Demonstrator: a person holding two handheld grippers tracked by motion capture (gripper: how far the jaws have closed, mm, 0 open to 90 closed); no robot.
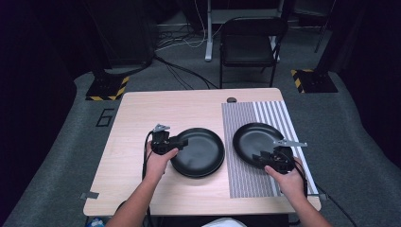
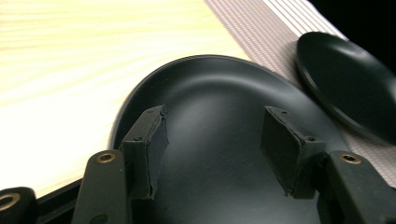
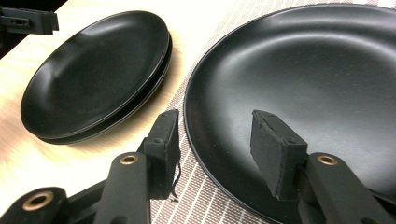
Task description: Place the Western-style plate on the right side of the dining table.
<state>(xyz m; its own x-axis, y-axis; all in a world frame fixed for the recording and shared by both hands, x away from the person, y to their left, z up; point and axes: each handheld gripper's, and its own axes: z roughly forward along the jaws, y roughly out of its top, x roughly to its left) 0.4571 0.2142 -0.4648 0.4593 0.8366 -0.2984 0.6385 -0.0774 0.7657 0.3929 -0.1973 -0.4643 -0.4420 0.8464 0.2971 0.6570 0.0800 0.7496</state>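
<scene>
A stack of two black plates (image 1: 197, 152) (image 3: 93, 70) rests on the wooden table (image 1: 142, 109). A single black plate (image 1: 257, 139) (image 3: 303, 70) lies on the striped placemat (image 1: 246, 179). My left gripper (image 1: 182, 141) (image 2: 217, 149) is open at the stack's left rim, both jaws hovering over the top plate (image 2: 219, 88). My right gripper (image 1: 260, 157) (image 3: 217, 140) is open astride the near rim of the single plate, one jaw over the placemat and one over the plate. Nothing is gripped.
The placemat covers the table's right part up to its right edge. A small dark round object (image 1: 231, 100) sits at the table's far edge. A black chair (image 1: 248, 42) and floor cables stand beyond the table.
</scene>
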